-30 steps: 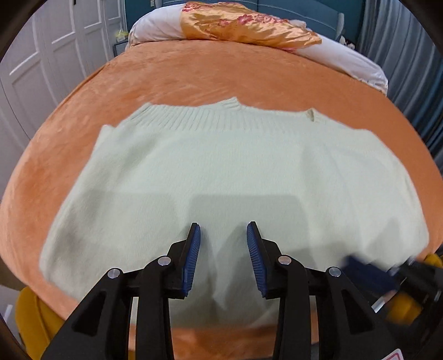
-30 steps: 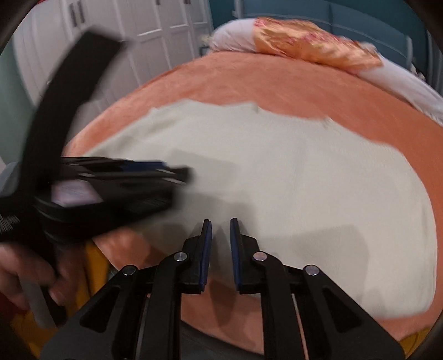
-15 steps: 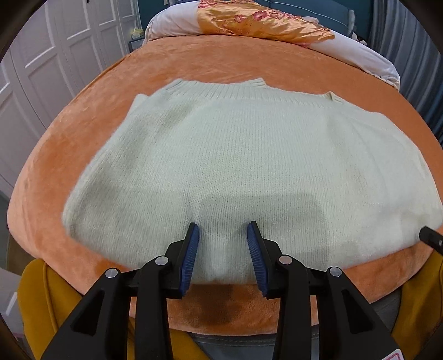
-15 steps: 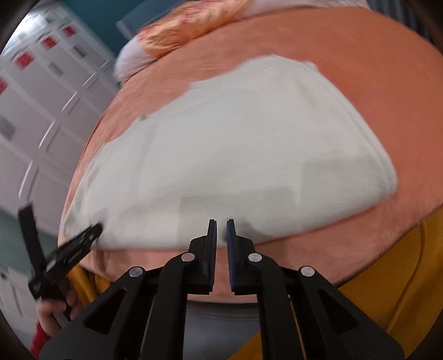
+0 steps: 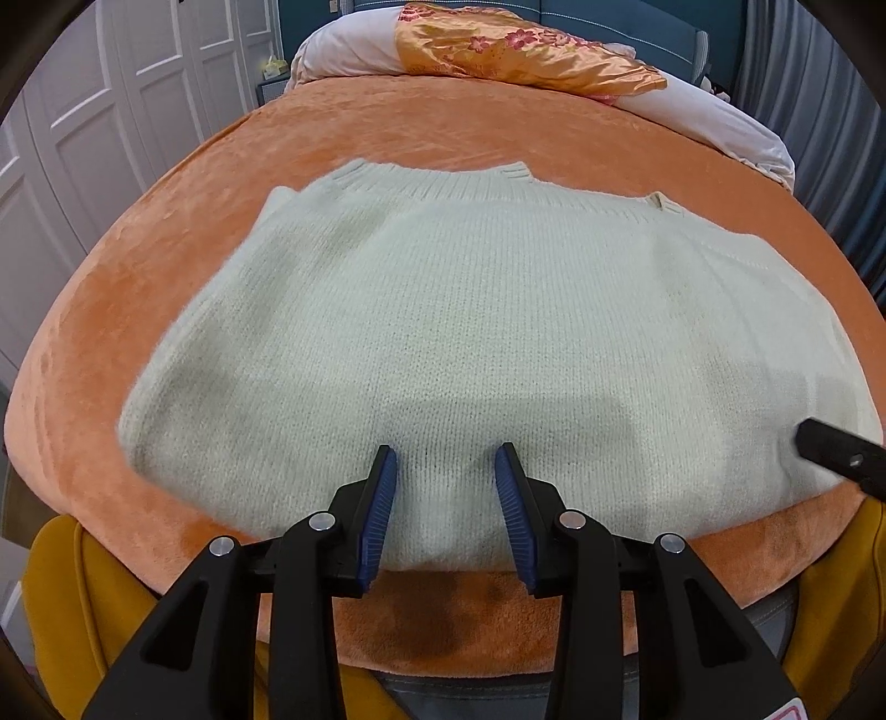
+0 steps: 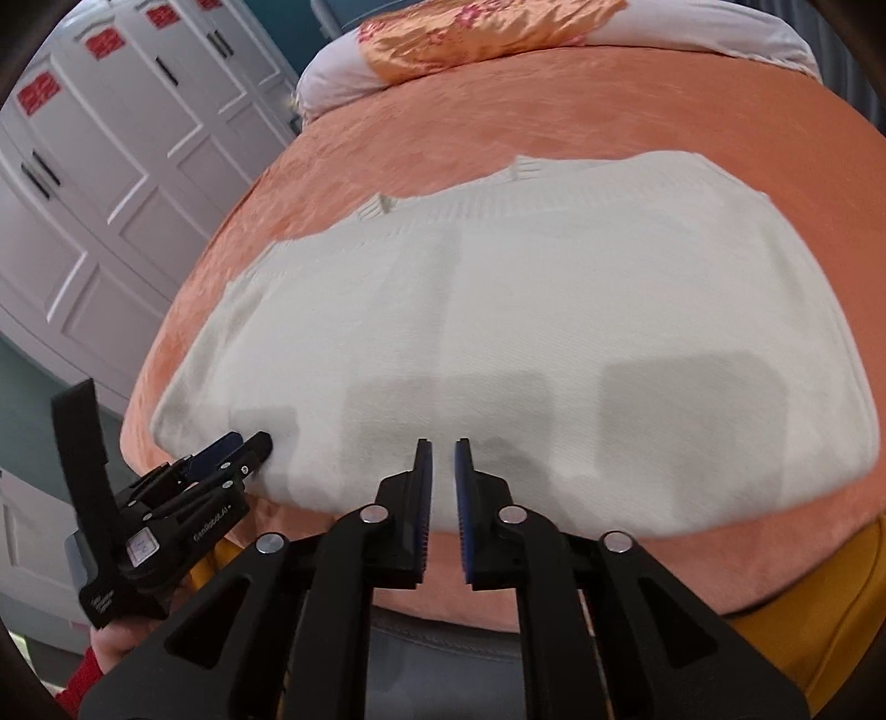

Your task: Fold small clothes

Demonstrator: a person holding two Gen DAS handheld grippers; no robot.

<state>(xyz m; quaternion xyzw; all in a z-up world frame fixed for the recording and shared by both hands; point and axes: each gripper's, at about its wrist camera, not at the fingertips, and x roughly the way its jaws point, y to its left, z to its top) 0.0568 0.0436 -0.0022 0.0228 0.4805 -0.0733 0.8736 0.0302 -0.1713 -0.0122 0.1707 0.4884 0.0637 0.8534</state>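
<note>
Left wrist view: my left hand-held gripper (image 5: 446, 479) hangs open over the sweater's (image 5: 487, 332) near hem.
My right hand-held gripper (image 6: 441, 471), jaws just parting and empty, lines up alongside for a two-handed fold.

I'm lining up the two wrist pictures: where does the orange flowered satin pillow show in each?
Left wrist: the satin pillow lies top centre, on the white bedding at the bed's far end, beyond the sweater.
Right wrist: the satin pillow sits top centre-right, cut by the frame's upper edge.
Shared landmark: the sweater's ribbed far edge.

An orange-blanketed bed (image 5: 183, 232) carries a pale knit sweater (image 5: 470, 332) and pillows (image 5: 354, 50).
</note>
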